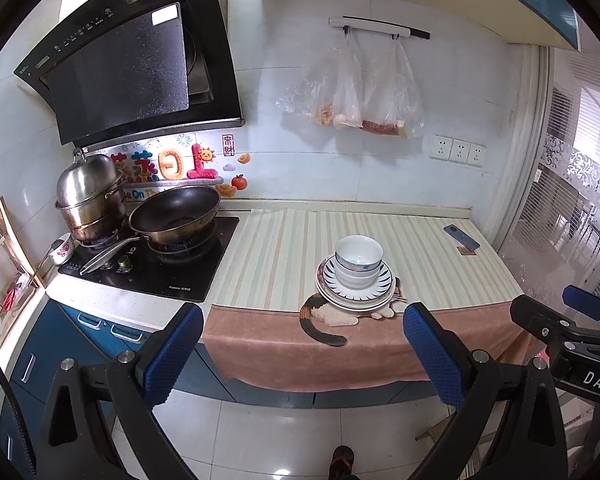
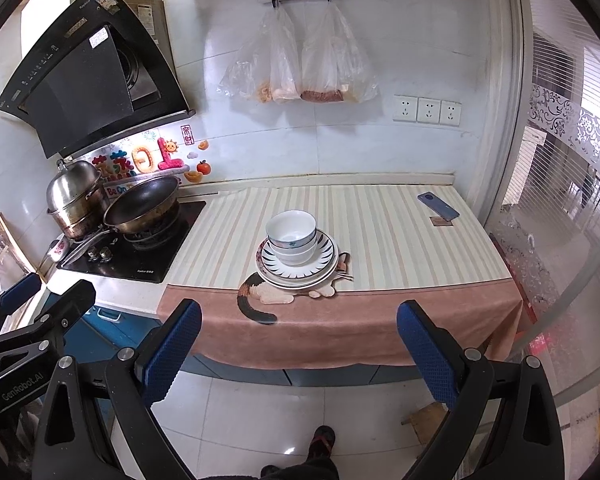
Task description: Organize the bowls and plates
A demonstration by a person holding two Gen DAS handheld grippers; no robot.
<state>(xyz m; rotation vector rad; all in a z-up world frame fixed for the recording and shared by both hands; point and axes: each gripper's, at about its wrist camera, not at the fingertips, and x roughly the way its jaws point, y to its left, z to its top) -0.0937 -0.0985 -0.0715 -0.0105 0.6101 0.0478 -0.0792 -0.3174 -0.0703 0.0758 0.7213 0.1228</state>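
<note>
I have the left gripper [image 1: 303, 354] spread wide with nothing between its blue textured pads [image 1: 172, 354], hanging out in front of the counter edge over the white tiled floor [image 1: 260, 432]; the right gripper [image 2: 299, 350] is likewise spread wide and empty, its blue pads [image 2: 428, 350] well short of the counter. Ahead of both pairs of fingers, beyond the pink hanging edge of the striped cream cloth [image 2: 380, 236] with its calico cat picture [image 2: 256, 304], sits the stack I care about: two white bowls with blue trim [image 2: 291, 236] nested one in the other, resting on white plates with dark radiating rim stripes [image 2: 324, 264], several plates deep. From the left fingers the stack lies ahead and slightly right of centre; from the right fingers it lies ahead and slightly left. Farther off to the right, near the back of the counter, lies a dark blue phone [image 2: 438, 206]. Off to the left a black frying pan [image 1: 176, 210] and a lidded steel steamer pot [image 1: 90, 196] stand on the black hob [image 1: 188, 272], under a black slanted extractor hood [image 1: 132, 60].
</note>
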